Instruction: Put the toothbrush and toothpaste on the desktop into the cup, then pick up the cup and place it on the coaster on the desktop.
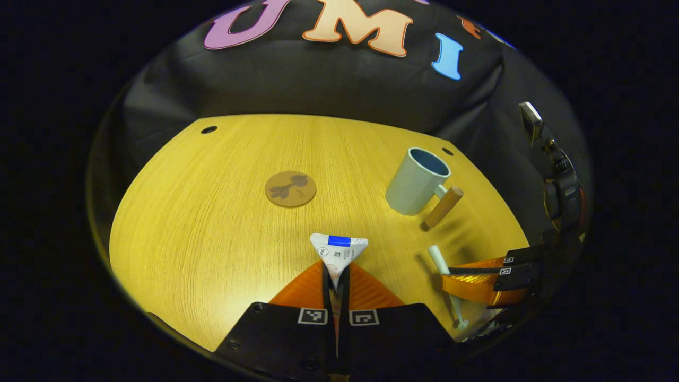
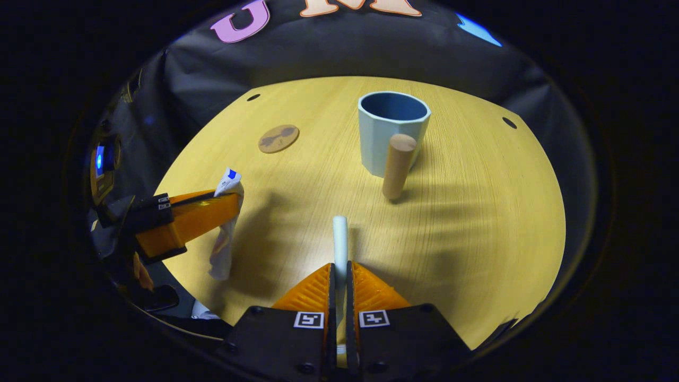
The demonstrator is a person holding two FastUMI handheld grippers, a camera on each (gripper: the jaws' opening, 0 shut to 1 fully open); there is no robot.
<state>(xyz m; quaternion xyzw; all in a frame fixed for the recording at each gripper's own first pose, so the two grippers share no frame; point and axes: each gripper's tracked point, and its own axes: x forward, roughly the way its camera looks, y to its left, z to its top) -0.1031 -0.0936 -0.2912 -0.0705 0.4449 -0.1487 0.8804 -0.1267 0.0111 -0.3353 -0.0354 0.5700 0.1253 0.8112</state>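
Above the desktop (image 1: 212, 212), left gripper (image 1: 337, 281) pinches the toothpaste (image 1: 339, 252) and right gripper (image 2: 339, 276) pinches the toothbrush (image 2: 339, 239). Both items are lifted, but the cup (image 2: 392, 132) is empty and well apart from the coaster (image 2: 278, 138); everything else remains.

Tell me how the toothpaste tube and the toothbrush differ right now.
The toothpaste tube is flat, crinkled and wide at its crimped end; the toothbrush is a slim, straight stick. The tube is white with a blue band; the toothbrush is plain white. The left gripper holds the tube, the right gripper the toothbrush. Both are pinched between shut fingers, outside the cup.
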